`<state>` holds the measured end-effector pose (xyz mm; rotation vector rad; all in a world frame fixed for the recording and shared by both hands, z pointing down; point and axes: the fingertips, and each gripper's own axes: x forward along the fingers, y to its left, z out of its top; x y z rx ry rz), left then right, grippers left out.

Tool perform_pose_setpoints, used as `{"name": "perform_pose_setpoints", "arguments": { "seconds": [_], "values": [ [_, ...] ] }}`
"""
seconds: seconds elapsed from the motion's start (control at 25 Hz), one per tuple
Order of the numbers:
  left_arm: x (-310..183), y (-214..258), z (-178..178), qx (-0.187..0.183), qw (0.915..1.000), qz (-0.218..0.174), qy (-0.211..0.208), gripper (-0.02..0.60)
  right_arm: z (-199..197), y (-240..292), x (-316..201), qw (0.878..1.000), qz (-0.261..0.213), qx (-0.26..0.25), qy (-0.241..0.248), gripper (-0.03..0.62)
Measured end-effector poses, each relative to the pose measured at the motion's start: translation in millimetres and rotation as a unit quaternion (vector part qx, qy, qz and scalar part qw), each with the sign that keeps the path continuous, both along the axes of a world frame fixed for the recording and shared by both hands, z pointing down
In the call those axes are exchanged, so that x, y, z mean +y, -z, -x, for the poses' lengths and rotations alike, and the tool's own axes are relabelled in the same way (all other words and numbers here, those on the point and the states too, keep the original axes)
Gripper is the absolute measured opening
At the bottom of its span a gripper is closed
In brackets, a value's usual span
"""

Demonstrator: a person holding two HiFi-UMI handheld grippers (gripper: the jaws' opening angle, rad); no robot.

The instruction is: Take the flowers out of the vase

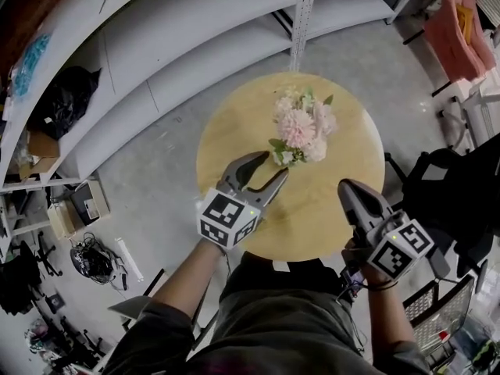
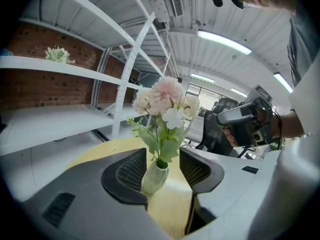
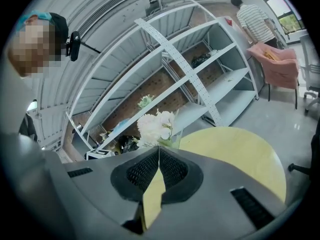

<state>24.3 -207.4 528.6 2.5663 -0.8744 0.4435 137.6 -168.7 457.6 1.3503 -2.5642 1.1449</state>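
Observation:
A bunch of pink and white flowers (image 1: 302, 126) stands on the round wooden table (image 1: 234, 131). In the head view the blooms hide the vase. The left gripper view shows the small pale ribbed vase (image 2: 155, 176) under the flowers (image 2: 165, 101), framed by the jaws of my left gripper (image 2: 162, 155). Those jaws are open and the pads do not press on it. My left gripper (image 1: 269, 170) is just in front of the bouquet. My right gripper (image 1: 349, 187) hovers to the right over the table's near edge, shut and empty (image 3: 159, 150), with the flowers (image 3: 156, 126) beyond it.
White metal shelving (image 1: 180, 30) curves behind the table. A pink chair (image 1: 461, 26) stands at the back right and a black office chair (image 1: 437, 178) to the right. Boxes and clutter (image 1: 74, 209) lie on the floor at the left. A person (image 3: 252, 21) stands far off.

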Motion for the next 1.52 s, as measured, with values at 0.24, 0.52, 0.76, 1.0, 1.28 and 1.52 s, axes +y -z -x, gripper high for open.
{"name": "perform_pose_setpoints", "arguments": {
  "seconds": [0.24, 0.52, 0.76, 1.0, 1.28, 1.52],
  "values": [
    [-4.8, -23.7, -14.7, -0.021, 0.9996, -0.010, -0.015, 0.244, -6.0, -25.2, 5.0, 1.000, 0.022, 0.001, 0.007, 0.015],
    [-11.1, -42.1, -24.6, -0.030, 0.9990, -0.021, -0.027, 0.279, -10.1, -47.9, 18.8, 0.999, 0.047, 0.006, 0.004, 0.015],
    [-16.5, -46.1, -37.7, -0.038, 0.9981, -0.032, -0.038, 0.290, -12.9, -56.9, 25.7, 0.998, 0.056, 0.005, 0.005, 0.015],
    [-23.2, -48.6, -45.3, -0.040, 0.9977, -0.035, -0.044, 0.290, -17.1, -66.5, 31.5, 0.998, 0.066, 0.007, 0.003, 0.015],
    [-26.8, -52.5, -51.7, -0.046, 0.9975, -0.036, -0.040, 0.263, -21.4, -69.7, 35.5, 0.997, 0.071, 0.007, 0.001, 0.015],
    [-29.4, -48.9, -49.7, -0.049, 0.9973, -0.042, -0.034, 0.204, -20.8, -70.1, 33.6, 0.997, 0.072, 0.005, 0.000, 0.015]
  ]
}}
